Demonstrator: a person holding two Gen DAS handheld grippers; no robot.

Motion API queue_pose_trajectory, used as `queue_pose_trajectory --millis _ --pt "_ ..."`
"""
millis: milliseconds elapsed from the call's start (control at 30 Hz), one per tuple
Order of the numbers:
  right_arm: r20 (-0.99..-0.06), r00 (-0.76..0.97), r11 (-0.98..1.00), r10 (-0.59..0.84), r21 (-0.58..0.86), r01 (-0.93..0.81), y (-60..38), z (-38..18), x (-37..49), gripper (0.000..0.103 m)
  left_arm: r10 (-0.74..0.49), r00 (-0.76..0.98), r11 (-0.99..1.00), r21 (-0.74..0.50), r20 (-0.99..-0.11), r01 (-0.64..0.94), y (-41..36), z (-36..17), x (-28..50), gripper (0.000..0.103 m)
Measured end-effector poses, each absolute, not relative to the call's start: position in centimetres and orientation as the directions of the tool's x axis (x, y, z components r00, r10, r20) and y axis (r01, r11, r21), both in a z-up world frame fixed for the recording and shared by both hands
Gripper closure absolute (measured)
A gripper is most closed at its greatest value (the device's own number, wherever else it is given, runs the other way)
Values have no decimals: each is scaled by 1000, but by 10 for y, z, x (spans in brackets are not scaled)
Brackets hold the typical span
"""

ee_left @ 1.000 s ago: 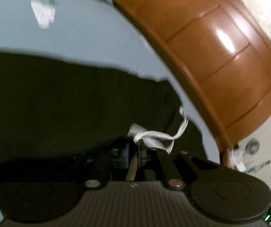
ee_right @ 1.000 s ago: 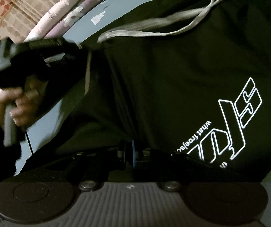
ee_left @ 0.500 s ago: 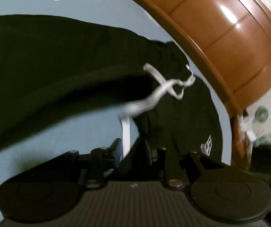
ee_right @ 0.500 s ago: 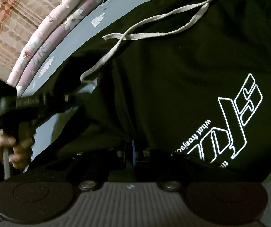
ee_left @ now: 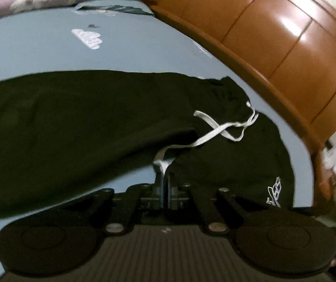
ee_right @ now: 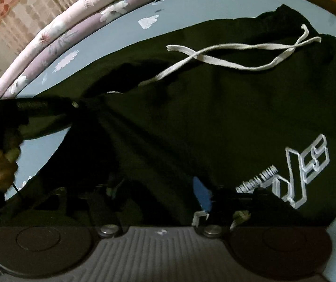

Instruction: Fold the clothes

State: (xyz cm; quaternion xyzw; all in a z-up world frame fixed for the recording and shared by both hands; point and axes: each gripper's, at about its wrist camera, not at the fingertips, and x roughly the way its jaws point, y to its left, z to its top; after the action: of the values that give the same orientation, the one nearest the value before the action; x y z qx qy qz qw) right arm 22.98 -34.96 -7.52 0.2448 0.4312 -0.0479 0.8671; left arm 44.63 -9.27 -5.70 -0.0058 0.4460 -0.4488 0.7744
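Where the garment lay: black shorts point(ee_left: 74, 122) were spread across a pale blue bedsheet point(ee_left: 144, 47), with the waistband towards the headboard and one dark leg stretched out to the left of the left wrist view.
Drawstring: a whitish flat drawstring point(ee_left: 215, 134) came out at the waistband, crossed over itself on the black cloth and ran down to the left claw.
Left gripper point(ee_left: 165, 185): its two fingers were pressed together and clenched on the end of the drawstring; whether a pinch of black cloth was caught with it could not be told.
Right gripper point(ee_right: 157, 191): it was released, fingers spread wide, one with a blue pad showing; it sat low against the near edge of the shorts, where the picture was blurred.
Logo point(ee_right: 306, 171): white outlined lettering was printed on the leg to the right, just beyond the right claw.
Hand point(ee_right: 1, 166): seen from the right wrist, a hand gripped the left tool's handle at the far left, and the tool's tip met the cloth where folds were drawn tight.
Headboard point(ee_left: 273, 47): glossy orange-brown wooden panels curved along the far side of the bed.
Bedding: folded flowered quilts point(ee_right: 74, 30) in pink and mauve were stacked at the sheet's far edge.
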Motion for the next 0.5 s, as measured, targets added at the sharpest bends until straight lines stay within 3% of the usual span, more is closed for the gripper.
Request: queue_pose_trajectory --millis 233,333,500 --pt "-778 617 871 123 382 308 -352 -79 228 33 -702 203 649 -494 -683 579 -66 -62 450 93" --pt "-776 617 872 131 386 301 -350 -82 229 28 -717 192 635 -515 -670 577 -58 -59 439 84" --pt "-771 621 873 143 394 287 -346 -87 231 15 -736 136 614 -569 -663 548 -35 -66 414 82"
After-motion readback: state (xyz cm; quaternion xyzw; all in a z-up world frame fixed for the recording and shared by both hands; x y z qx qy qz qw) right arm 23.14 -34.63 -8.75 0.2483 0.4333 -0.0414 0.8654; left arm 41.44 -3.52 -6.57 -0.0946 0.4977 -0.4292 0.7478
